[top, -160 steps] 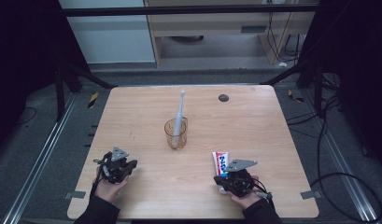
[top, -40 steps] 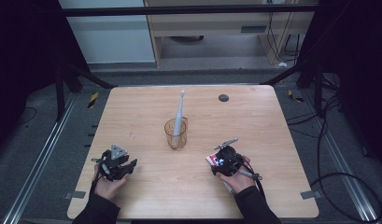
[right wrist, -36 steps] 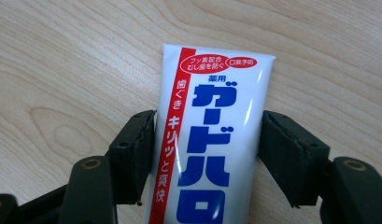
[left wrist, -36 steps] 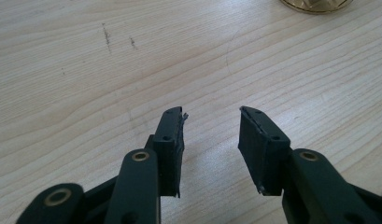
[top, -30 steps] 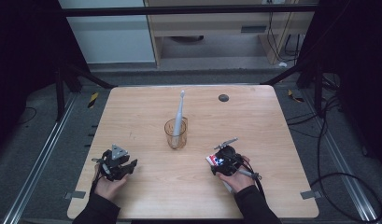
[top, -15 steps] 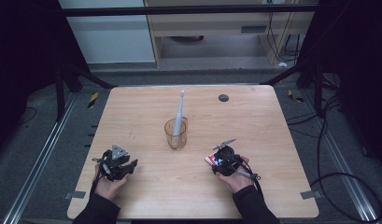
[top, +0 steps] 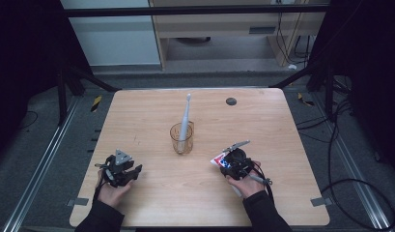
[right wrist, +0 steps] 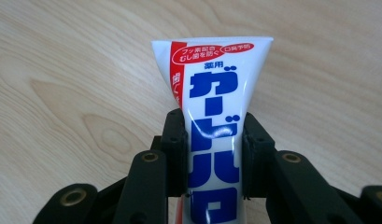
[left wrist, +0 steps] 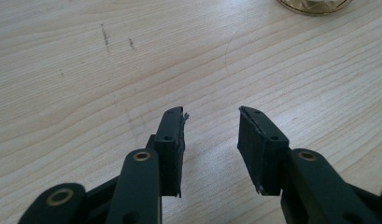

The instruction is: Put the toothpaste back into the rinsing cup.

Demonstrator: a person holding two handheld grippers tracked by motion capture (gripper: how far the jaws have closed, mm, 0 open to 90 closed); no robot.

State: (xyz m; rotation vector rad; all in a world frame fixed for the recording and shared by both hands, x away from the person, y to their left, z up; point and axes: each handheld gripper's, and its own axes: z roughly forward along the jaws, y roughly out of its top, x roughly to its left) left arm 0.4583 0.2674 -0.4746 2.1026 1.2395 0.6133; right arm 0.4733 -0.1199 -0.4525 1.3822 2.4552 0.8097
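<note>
White toothpaste tube [right wrist: 215,112]: pinched in my right gripper [right wrist: 214,140] near table's front edge; next, carry to cup [top: 181,138]. Left gripper [left wrist: 211,140]: spread, idle.

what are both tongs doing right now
Left tongs: open, empty, over the table.
Right tongs: shut on the toothpaste tube.

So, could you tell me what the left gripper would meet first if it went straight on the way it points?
Probably the glass cup: the left gripper has only bare table ahead, and the cup's base shows at upper right.
</note>
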